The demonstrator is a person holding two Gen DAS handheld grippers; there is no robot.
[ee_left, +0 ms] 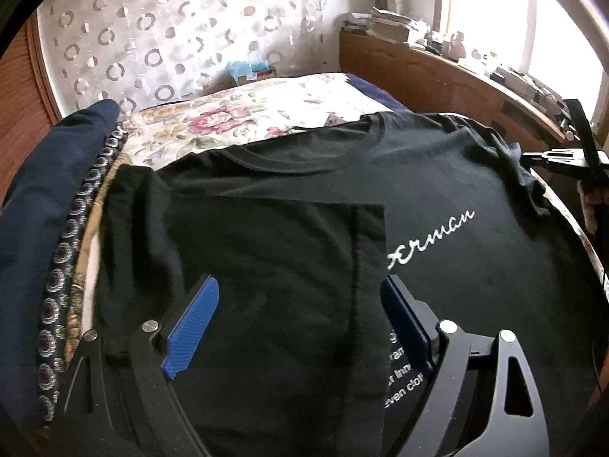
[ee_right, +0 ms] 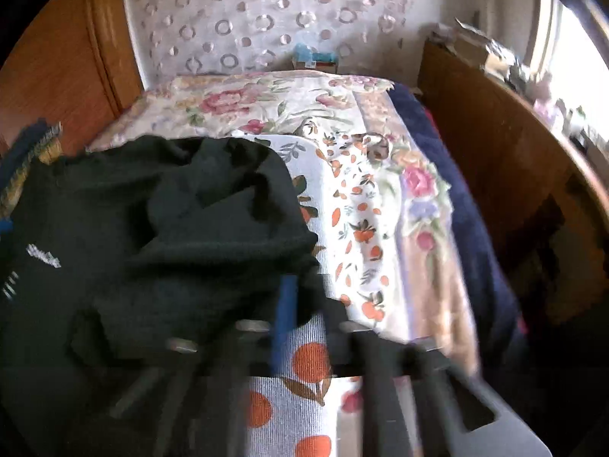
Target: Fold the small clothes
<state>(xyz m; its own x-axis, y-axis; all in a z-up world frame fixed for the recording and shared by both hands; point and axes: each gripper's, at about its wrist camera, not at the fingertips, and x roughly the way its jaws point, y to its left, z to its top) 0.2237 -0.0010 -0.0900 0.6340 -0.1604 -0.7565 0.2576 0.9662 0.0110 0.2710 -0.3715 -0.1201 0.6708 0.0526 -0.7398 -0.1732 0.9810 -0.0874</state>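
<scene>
A black T-shirt (ee_left: 437, 175) with white script lettering lies flat on the bed, its left side folded over the middle as a dark panel (ee_left: 274, 266). My left gripper (ee_left: 300, 304) is open, its blue pads either side of that folded panel, just above it. In the right wrist view the black T-shirt (ee_right: 160, 236) is bunched and lifted at its right edge. My right gripper (ee_right: 293, 297) is shut on that edge; the view is blurred. The right gripper also shows at the far right of the left wrist view (ee_left: 578, 156).
A floral bedspread (ee_left: 243, 122) covers the bed. A white cloth with orange fruit print (ee_right: 354, 228) lies right of the shirt. A dark blue garment (ee_left: 34, 205) lies at the left. A wooden sideboard (ee_left: 449, 76) with clutter runs along the right, under a window.
</scene>
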